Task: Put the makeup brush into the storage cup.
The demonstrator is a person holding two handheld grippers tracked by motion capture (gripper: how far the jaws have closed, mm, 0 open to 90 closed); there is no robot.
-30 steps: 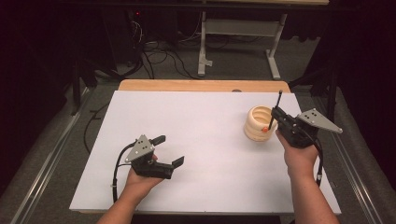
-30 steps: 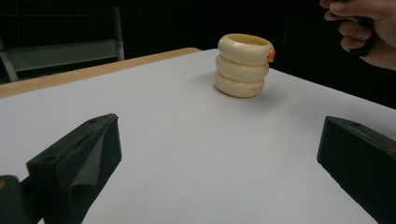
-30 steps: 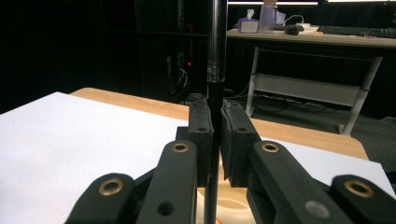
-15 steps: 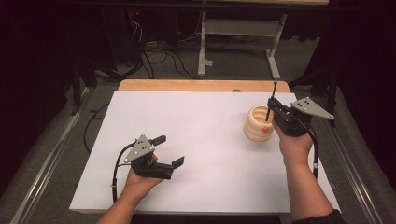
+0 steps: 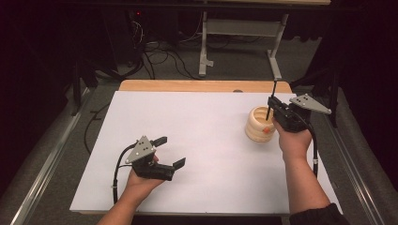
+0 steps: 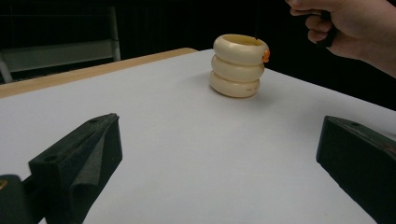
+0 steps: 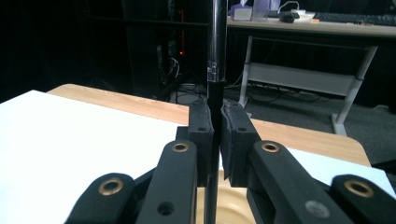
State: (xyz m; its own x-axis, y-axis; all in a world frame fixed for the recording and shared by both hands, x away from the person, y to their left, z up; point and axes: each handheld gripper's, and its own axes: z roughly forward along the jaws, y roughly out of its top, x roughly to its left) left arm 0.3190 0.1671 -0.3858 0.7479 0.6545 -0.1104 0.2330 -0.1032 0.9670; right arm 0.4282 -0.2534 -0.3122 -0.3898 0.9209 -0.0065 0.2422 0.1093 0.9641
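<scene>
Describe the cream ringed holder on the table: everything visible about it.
The cream holder looks like three stacked rounded rings, glossy like plastic or ceramic, open at the top. It stands upright on the white table, toward its right side. A small orange mark sits near its rim. A thin black rod, clamped in the right gripper, hangs over its opening.

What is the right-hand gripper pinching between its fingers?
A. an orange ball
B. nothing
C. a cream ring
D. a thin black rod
D: the right gripper is clamped on an upright thin black rod, just above the cream ringed holder.
</scene>
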